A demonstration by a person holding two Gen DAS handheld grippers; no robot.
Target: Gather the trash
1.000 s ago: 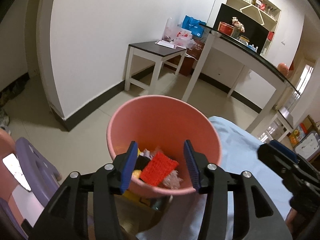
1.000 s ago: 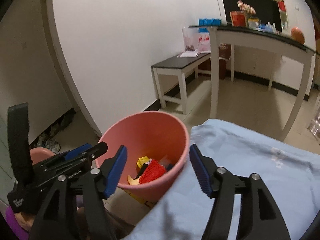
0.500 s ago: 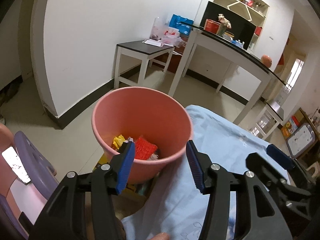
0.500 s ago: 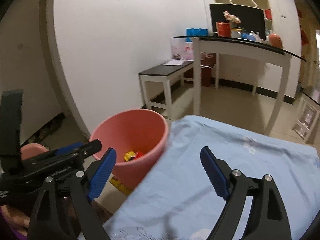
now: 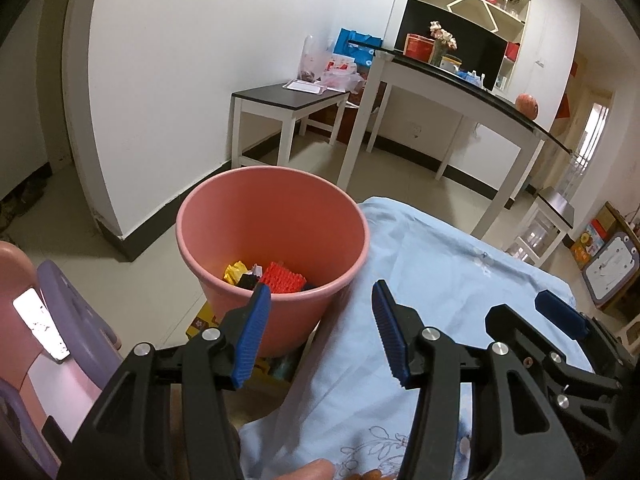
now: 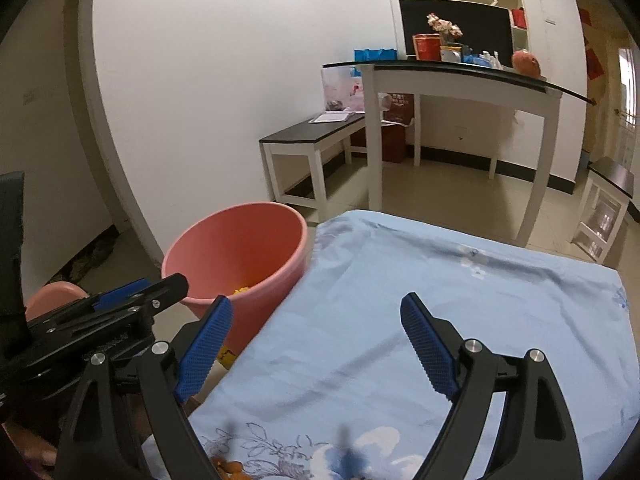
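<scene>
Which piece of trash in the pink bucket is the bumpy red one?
The ridged red plastic piece in the pink plastic bucket. It lies right of the crumpled yellow wrapper, which is smooth.

My blue-padded black left gripper [image 5: 318,330] faces a salmon-pink bucket [image 5: 272,216] holding a red ridged piece [image 5: 282,278] and yellow wrapper [image 5: 235,271]; pale-blue cloth [image 6: 420,300], floral-printed.

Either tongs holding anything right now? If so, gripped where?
Nothing held. Left tongs and right tongs both stand open and empty; trash lies in the pink bucket.
</scene>
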